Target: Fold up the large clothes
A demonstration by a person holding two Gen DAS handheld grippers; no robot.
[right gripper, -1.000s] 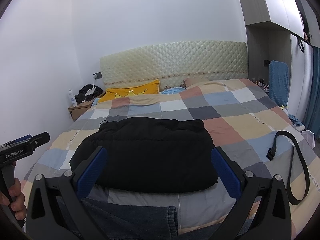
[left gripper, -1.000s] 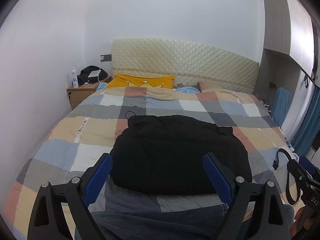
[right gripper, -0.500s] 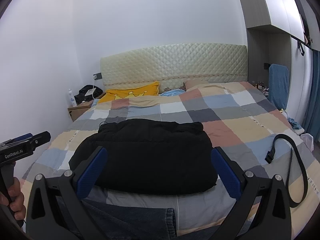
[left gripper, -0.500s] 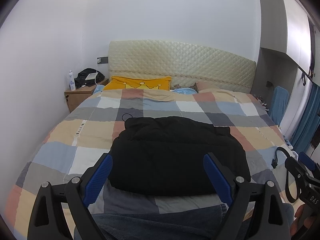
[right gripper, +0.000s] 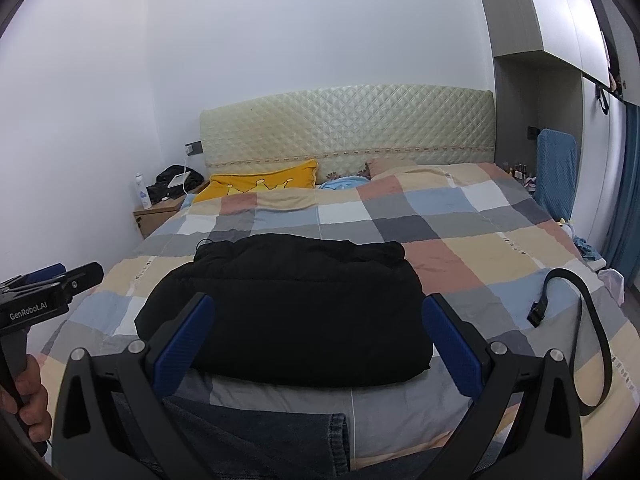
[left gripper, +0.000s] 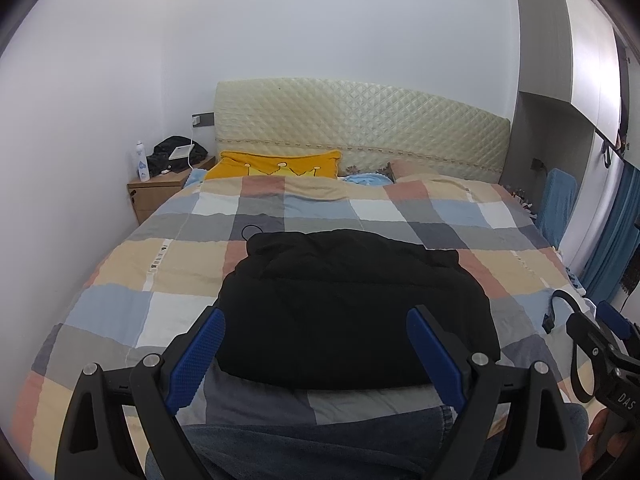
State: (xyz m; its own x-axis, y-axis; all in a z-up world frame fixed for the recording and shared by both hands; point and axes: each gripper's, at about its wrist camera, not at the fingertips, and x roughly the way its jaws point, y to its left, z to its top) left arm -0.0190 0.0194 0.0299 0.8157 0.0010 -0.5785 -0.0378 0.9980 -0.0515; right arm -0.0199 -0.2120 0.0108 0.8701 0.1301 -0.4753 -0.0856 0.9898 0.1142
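A black padded jacket point(left gripper: 352, 304) lies folded into a thick rectangle on the checked bedspread point(left gripper: 120, 304); it also shows in the right wrist view point(right gripper: 288, 304). A piece of blue denim point(left gripper: 304, 448) lies at the near bed edge, under both grippers, also in the right wrist view point(right gripper: 256, 432). My left gripper point(left gripper: 316, 350) is open and empty, held above the near edge of the jacket. My right gripper point(right gripper: 316, 340) is open and empty, at the same height. Neither touches the jacket.
A black strap with a buckle point(right gripper: 580, 320) lies on the bed at the right. A yellow pillow point(left gripper: 276, 165) sits by the quilted headboard point(left gripper: 360, 124). A wooden nightstand point(left gripper: 160, 192) with a bottle stands at the left. A blue chair point(right gripper: 556, 172) is at the right.
Both grippers have lifted and pulled back a little from the bed, so more wall shows above the headboard. The jacket has not moved. Both stay open.
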